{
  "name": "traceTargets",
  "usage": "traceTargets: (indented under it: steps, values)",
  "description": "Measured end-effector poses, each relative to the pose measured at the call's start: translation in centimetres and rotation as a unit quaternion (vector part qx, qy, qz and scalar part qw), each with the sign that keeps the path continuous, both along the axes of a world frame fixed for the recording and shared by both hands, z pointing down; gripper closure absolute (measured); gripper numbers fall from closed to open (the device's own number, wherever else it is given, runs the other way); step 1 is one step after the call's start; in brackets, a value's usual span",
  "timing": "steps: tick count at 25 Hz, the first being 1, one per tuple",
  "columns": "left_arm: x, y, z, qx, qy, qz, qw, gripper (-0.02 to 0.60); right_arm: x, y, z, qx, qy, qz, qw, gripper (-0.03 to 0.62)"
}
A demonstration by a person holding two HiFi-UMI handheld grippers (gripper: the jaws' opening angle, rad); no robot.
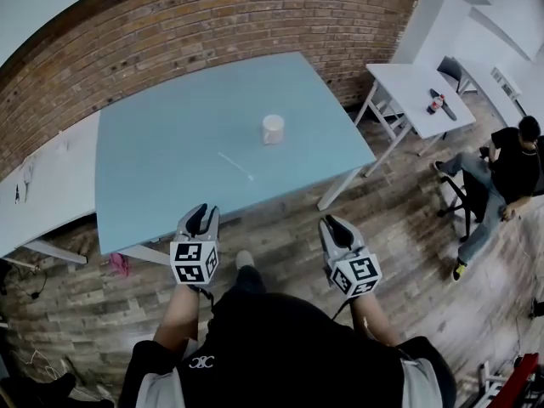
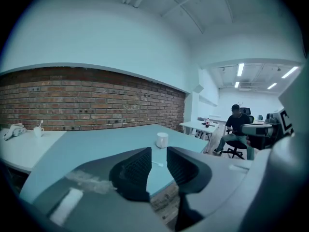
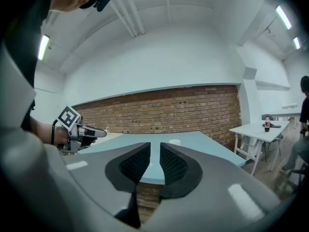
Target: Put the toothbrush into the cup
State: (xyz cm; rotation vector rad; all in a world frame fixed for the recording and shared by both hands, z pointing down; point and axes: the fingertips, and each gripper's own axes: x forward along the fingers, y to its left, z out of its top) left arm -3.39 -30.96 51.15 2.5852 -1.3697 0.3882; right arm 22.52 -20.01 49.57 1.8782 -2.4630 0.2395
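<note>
The toothbrush (image 1: 235, 166) lies flat on the pale blue table (image 1: 153, 168), a thin white stick set at a slant, a little nearer and to the left of the white cup (image 1: 273, 129), and the two are apart. The cup stands upright towards the middle of the table, slightly to the right. Both claws are held off the near edge of the table, over the wooden floor (image 1: 399, 253), and neither touches the table or anything on it. The left gripper (image 1: 202, 219) has its jaws apart with a clear gap; in the left gripper view the table top, the toothbrush and the cup show through that gap well beyond the tips, and nothing sits between the pads. The right gripper (image 1: 333, 224) has its jaws closer together, a narrow slot between them, also empty. A brick wall (image 1: 212, 24) runs along the far side of the table. A white table (image 1: 416, 92) stands at the far right with a small bottle (image 1: 436, 103) on it, and a seated person (image 1: 510, 168) is at the right, near it. Another white table (image 1: 42, 194) adjoins the blue one on the left
</note>
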Motion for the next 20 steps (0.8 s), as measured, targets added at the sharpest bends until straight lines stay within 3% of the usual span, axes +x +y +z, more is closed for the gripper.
traceTargets:
  steps: [13, 20]
  values:
    - [-0.1, -14.4, -0.5, -0.021, 0.009, 0.041, 0.9989, 0.453, -4.1, -15.7, -0.4, -0.034, 0.024, -0.020, 0.999, 0.522]
    - [0.7, -18.6, 0.0, -0.033, 0.006, 0.080, 0.9963, 0.452, -6.3, -20.2, 1.6, -0.084, 0.038, -0.034, 0.995, 0.516]
